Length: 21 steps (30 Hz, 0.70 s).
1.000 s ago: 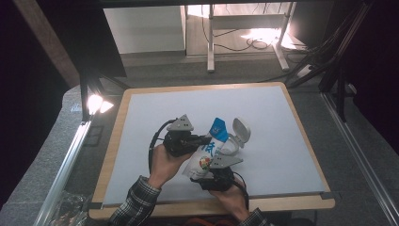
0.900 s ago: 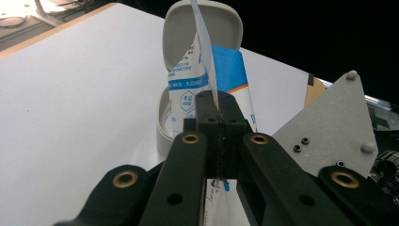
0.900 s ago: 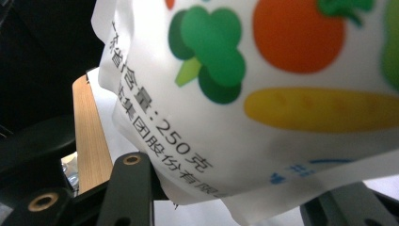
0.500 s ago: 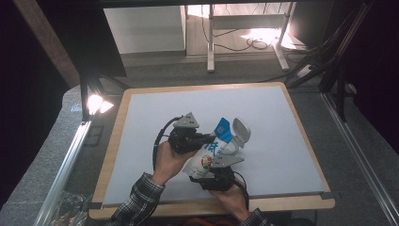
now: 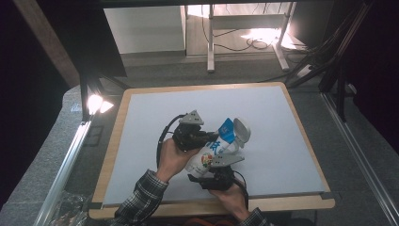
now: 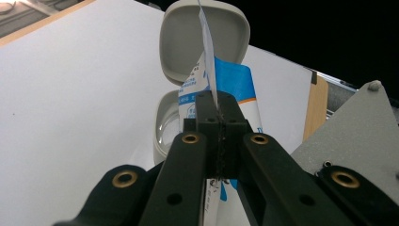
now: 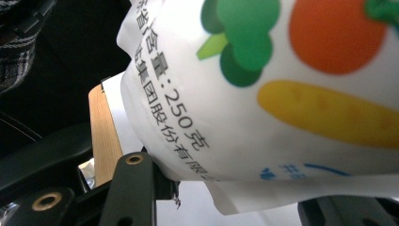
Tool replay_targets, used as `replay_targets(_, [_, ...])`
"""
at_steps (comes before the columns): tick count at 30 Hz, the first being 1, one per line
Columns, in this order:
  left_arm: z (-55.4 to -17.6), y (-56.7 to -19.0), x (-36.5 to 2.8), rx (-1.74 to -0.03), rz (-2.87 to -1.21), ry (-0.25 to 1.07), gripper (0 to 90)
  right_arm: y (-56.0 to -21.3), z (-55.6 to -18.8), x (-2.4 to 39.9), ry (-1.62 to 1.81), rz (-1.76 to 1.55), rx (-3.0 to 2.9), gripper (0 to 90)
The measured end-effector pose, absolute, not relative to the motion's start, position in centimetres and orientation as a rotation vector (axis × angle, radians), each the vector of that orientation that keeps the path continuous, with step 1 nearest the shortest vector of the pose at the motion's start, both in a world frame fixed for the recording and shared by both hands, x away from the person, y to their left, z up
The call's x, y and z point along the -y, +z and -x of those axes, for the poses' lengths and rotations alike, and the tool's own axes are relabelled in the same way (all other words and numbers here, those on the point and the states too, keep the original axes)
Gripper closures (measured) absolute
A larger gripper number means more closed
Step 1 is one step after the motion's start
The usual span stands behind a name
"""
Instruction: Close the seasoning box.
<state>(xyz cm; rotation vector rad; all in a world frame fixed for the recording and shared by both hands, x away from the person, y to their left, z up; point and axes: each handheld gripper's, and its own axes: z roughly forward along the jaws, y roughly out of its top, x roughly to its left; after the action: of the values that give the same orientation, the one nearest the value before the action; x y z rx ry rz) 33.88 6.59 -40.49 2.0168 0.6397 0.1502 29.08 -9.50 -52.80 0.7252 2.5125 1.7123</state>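
The pouch, white with printed vegetables and a blue top, is lifted over the near middle of the table, tipped so its top leans toward a small grey container just to its far right, whose hinged lid stands open. The left gripper is clenched tight on the pouch's thin top edge, and the left gripper view shows the jaws pinching that flap flat. The right gripper clamps the pouch's fat lower body, its jaws held apart by the bulge.

The step in hand looks like opening or tipping the pouch at the container's mouth. Next, the left gripper would need to pull the flap aside while the right keeps the body steady and aimed.

Count: one pouch, one container, two grippers.
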Motion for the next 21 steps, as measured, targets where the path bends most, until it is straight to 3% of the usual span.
replay_targets(21, [-34.5, -40.06, -6.09, -0.668, -2.029, 0.13, 90.0, -52.5, -29.26, 9.73, 1.796, -0.675, -2.507, 55.1])
